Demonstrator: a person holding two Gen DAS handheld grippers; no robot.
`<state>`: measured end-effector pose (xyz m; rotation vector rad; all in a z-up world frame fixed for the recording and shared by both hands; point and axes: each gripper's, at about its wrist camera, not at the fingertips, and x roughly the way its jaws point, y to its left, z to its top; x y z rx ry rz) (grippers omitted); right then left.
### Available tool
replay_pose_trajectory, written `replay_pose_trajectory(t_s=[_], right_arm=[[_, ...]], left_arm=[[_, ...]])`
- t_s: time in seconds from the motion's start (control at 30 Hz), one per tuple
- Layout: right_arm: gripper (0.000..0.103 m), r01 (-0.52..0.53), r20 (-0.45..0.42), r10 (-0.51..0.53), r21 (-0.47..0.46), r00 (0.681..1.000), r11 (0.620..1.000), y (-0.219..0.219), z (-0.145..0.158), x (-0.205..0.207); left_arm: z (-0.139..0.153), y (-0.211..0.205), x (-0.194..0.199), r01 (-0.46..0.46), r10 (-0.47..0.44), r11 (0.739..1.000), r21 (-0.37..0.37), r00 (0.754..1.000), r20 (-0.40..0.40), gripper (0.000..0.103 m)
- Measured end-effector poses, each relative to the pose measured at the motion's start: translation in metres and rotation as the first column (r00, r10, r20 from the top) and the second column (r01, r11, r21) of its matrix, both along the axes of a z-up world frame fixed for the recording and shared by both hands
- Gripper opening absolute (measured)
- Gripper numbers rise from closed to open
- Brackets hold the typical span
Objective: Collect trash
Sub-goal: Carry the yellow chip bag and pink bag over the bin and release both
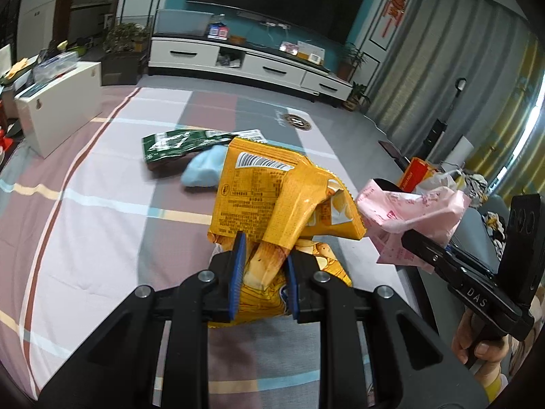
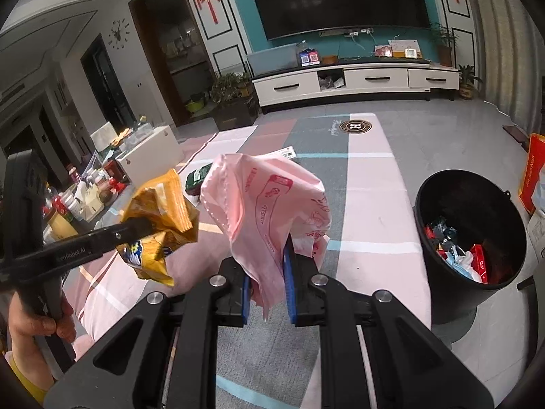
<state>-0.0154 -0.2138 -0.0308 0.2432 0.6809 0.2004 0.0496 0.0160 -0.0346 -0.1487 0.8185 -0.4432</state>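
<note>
My left gripper (image 1: 264, 255) is shut on a yellow snack bag (image 1: 272, 197) and holds it above the table. It also shows in the right wrist view (image 2: 160, 225). My right gripper (image 2: 269, 269) is shut on a pink plastic bag (image 2: 269, 201), also held up; the bag shows in the left wrist view (image 1: 408, 218). A green wrapper (image 1: 177, 143) and a light blue wad (image 1: 204, 170) lie on the checked tablecloth (image 1: 102, 204). A black trash bin (image 2: 439, 191) with trash inside stands on the floor to the right of the table.
A white box (image 1: 61, 109) stands left of the table. A white paper label (image 2: 282, 153) lies on the cloth. An orange bag (image 2: 534, 170) stands beyond the bin. A TV cabinet (image 2: 354, 81) lines the far wall.
</note>
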Motion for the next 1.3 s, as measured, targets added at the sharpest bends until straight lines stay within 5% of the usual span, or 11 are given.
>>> replay_pose_trajectory(t_s=[1.3], right_arm=[[0.017,0.231,0.044,-0.241,0.155,0.97,0.96,-0.116,-0.009,-0.034]], left_arm=[[0.005,-0.138,0.007,0.231,-0.237,0.964,0.13,0.971,0.033,0.023]])
